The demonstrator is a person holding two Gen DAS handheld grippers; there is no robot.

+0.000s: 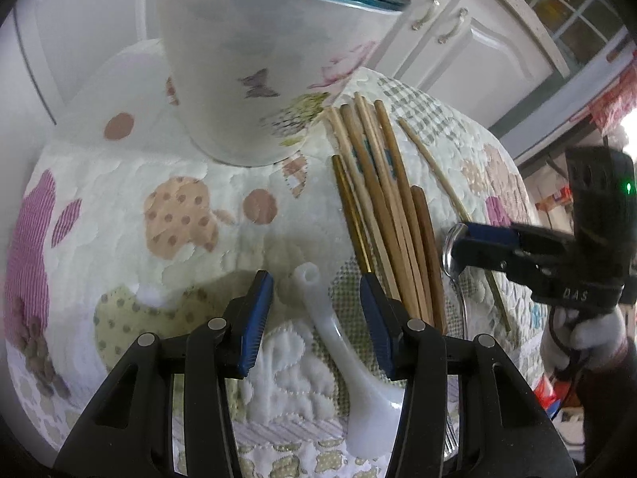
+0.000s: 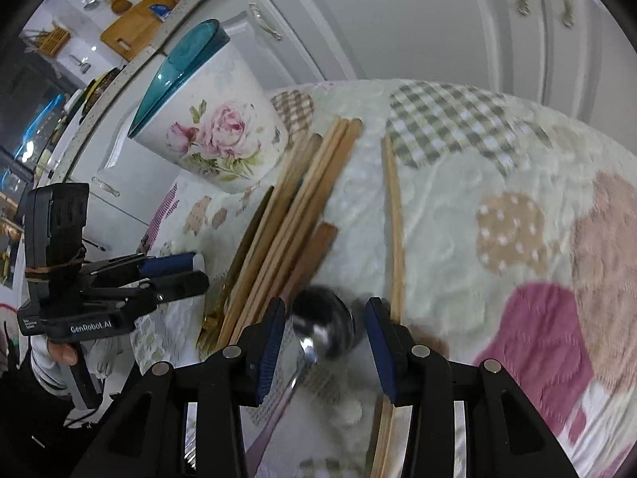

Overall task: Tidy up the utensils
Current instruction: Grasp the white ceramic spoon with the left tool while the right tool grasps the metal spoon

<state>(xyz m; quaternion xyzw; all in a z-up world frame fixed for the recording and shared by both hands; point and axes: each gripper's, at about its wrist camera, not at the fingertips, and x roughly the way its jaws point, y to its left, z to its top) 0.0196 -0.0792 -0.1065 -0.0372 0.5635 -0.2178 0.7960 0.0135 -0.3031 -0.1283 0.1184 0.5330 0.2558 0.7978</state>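
on the quilted table (image 1: 119, 183), left hand-held gripper (image 1: 316, 302) open astride white spoon (image 1: 346, 358); right hand-held gripper (image 2: 325, 332) open astride steel spoon (image 2: 322, 322).

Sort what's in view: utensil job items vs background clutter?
Job:
white spoon
metal spoon
chopsticks
floral holder cup

Lying about:
patchwork cloth
cabinet doors
cutting board
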